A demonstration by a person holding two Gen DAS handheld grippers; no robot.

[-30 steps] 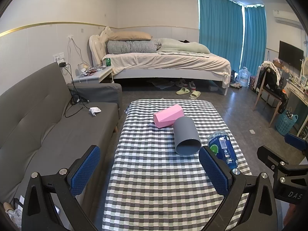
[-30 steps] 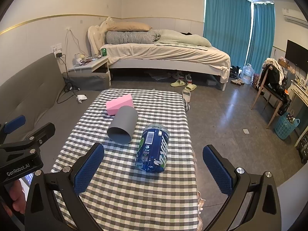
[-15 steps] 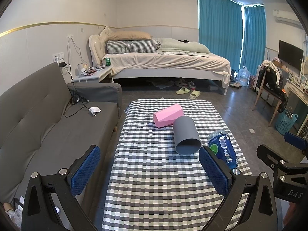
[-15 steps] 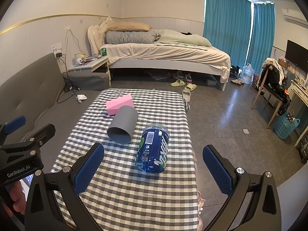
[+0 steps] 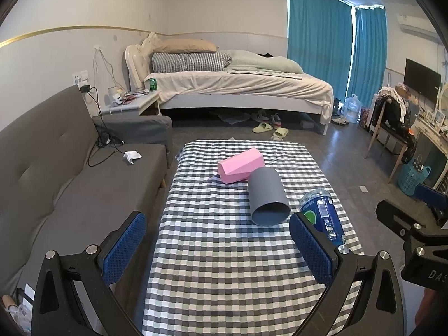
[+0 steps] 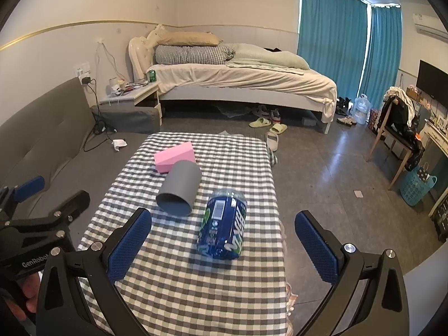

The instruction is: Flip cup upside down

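Note:
A grey cup (image 5: 267, 194) lies on its side on the checkered table (image 5: 224, 266), its open mouth facing me. It also shows in the right wrist view (image 6: 180, 186). My left gripper (image 5: 218, 249) is open and empty, held above the near part of the table, short of the cup. My right gripper (image 6: 224, 249) is open and empty, near the table's right front; the cup lies ahead and to its left.
A pink block (image 5: 240, 165) lies just behind the cup. A blue-labelled bottle (image 6: 224, 228) lies on its side right of the cup. A grey sofa (image 5: 56, 173) runs along the table's left. Bare floor (image 6: 336, 168) lies to the right; a bed stands behind.

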